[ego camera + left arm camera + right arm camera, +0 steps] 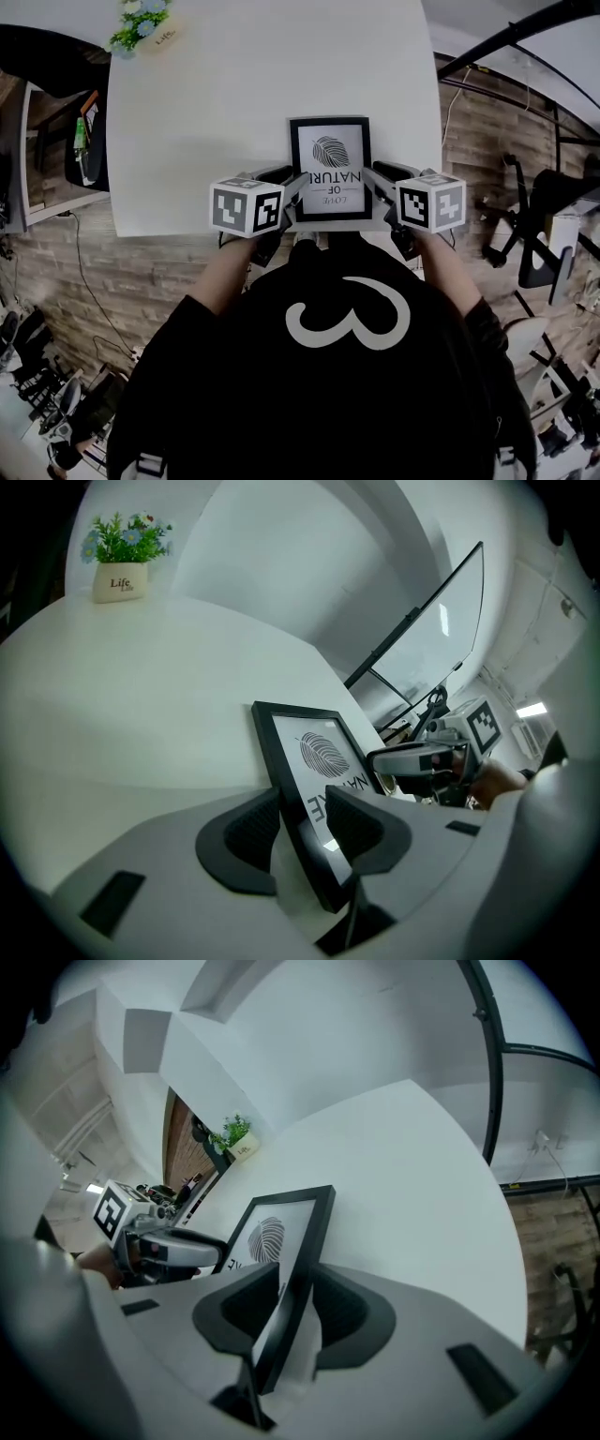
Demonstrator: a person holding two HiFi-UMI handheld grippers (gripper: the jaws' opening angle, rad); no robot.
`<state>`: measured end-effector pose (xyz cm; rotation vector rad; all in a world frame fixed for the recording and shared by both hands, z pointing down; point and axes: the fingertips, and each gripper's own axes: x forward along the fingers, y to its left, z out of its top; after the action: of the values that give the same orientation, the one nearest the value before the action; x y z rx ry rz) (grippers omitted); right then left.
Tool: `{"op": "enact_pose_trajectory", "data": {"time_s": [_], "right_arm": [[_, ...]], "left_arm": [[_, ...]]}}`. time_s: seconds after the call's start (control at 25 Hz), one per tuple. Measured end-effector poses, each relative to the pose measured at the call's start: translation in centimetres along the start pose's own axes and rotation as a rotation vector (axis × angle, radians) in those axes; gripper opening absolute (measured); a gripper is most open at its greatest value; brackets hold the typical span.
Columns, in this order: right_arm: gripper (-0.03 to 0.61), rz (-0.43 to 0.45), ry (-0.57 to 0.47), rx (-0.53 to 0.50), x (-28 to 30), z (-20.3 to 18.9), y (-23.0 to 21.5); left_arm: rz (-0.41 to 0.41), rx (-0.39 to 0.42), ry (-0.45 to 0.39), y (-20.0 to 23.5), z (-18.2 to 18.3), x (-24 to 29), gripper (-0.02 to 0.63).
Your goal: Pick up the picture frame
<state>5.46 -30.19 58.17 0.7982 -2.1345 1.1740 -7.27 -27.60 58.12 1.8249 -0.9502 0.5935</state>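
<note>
The white table (234,112) carries the picture frame (329,169) close to its near edge, directly in front of the person. The black frame shows its leaf print toward the head camera. From these views I cannot tell surely if it lies flat or leans back.

The left gripper (302,825) is on the left side bar of the frame and the right gripper (298,1302) is on the right side bar. Each gripper has its jaws spread, and the bar stands between the dark pads (246,832). No pad seems to press on it yet, so I judge the step in hand to be the closing of the grip.

To do it well, both grippers should go a little deeper, so that the pads cover the full width of the black bar. They should close together and at the same place along each side. If one side grips first, the frame may turn or slide toward the table edge. After this, the lift should be straight up, with both hands level.

The small flower pot (141,23) stands at the far corner, well apart, so it is no obstacle.
</note>
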Motion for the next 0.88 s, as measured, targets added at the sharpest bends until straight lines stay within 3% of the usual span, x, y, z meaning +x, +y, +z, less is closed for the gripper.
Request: {"op": "enact_pose_trajectory", "data": {"time_s": [0.4, 0.6, 0.88], "right_arm": [[0.120, -0.090, 0.024, -0.040, 0.6, -1.0, -0.2], [0.118, -0.115, 0.005, -0.060, 0.5, -1.0, -0.1], [0.112, -0.134, -0.008, -0.064, 0.6, -1.0, -0.1]], "left_arm": [[0.033, -0.023, -0.011, 0.5, 0.0, 0.4, 0.149], [0.101, 0.015, -0.010, 0.9, -0.2, 0.5, 0.110], [0.126, 0.062, -0.020, 0.9, -0.1, 0.4, 0.110]]}}
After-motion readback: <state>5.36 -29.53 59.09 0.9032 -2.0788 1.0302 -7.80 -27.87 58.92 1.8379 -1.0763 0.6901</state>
